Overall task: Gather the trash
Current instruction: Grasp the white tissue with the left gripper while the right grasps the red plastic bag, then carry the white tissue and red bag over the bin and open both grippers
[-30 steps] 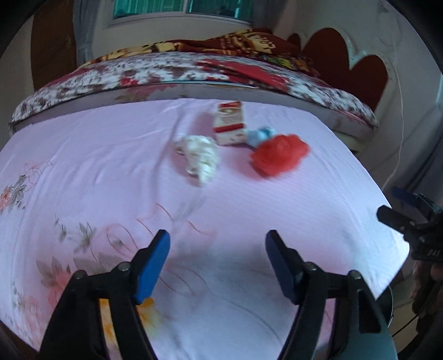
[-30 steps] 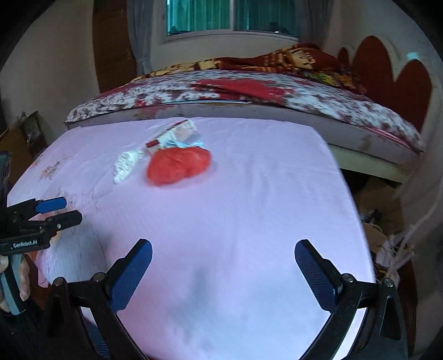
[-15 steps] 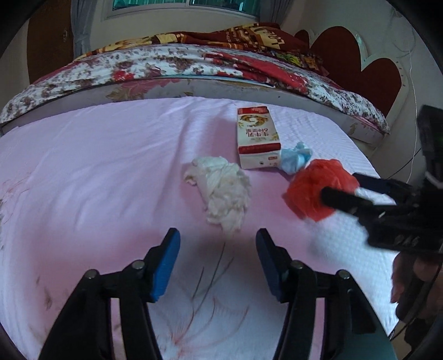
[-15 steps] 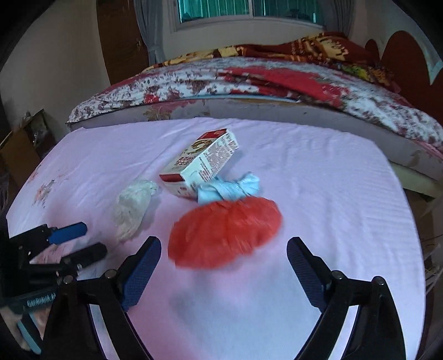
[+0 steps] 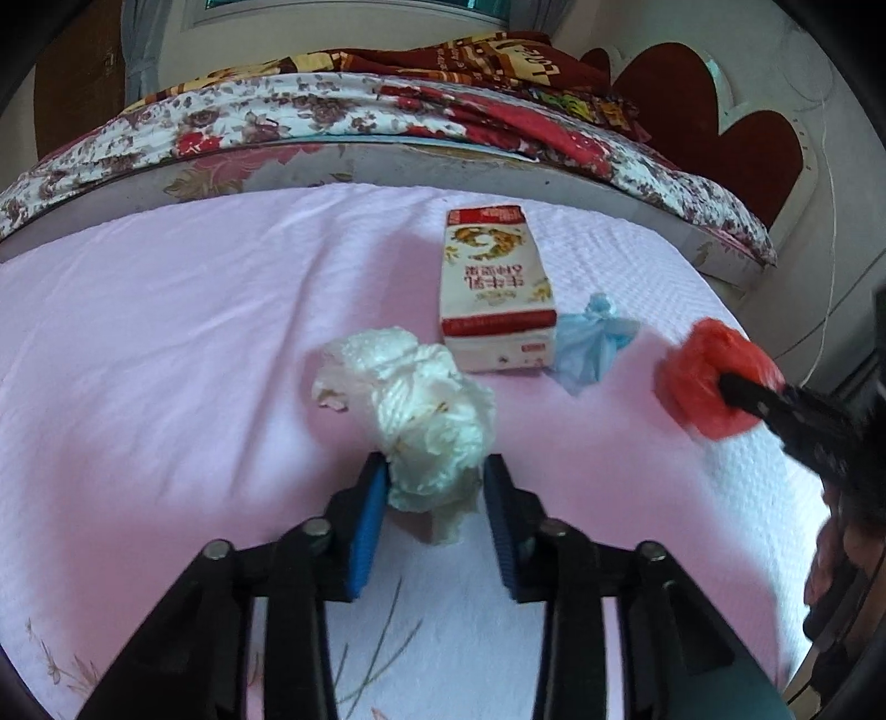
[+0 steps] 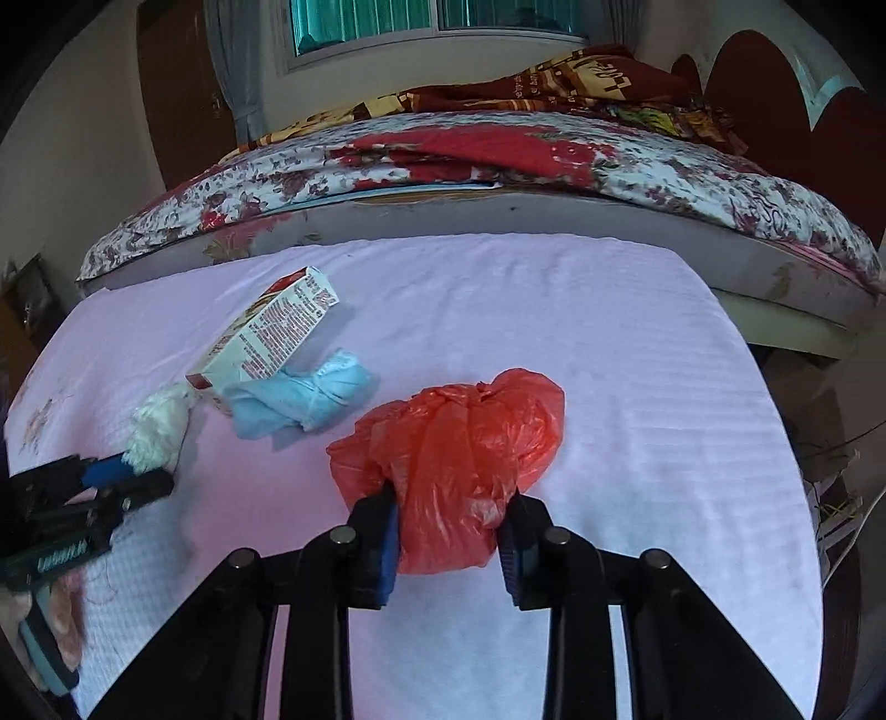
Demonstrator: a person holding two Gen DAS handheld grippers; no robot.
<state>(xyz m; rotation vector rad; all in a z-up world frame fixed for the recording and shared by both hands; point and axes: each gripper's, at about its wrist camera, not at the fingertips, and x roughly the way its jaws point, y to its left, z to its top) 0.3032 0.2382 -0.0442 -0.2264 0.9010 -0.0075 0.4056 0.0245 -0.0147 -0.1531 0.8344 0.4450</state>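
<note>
Trash lies on a pink cloth [image 5: 166,360] over a table. My left gripper [image 5: 434,487] is shut on a crumpled white tissue [image 5: 415,404], which sits between its blue pads. My right gripper [image 6: 451,520] is shut on a crumpled red plastic bag [image 6: 459,448], also in the left wrist view [image 5: 709,382]. A red and white carton [image 5: 495,293] lies flat behind the tissue. A blue wad of plastic [image 5: 590,346] lies beside the carton. The carton [image 6: 271,338], the blue wad [image 6: 302,399] and the tissue [image 6: 158,429] also show in the right wrist view, left of the red bag.
A bed with a flowered quilt [image 5: 332,116] stands right behind the table. A dark red headboard [image 5: 736,138] is at the back right. The table's right edge [image 6: 786,443] drops off near the red bag. A window [image 6: 437,22] is on the far wall.
Both grippers moved forward to the trash and closed. The left one now grips the white tissue; the right one now grips the red bag.
</note>
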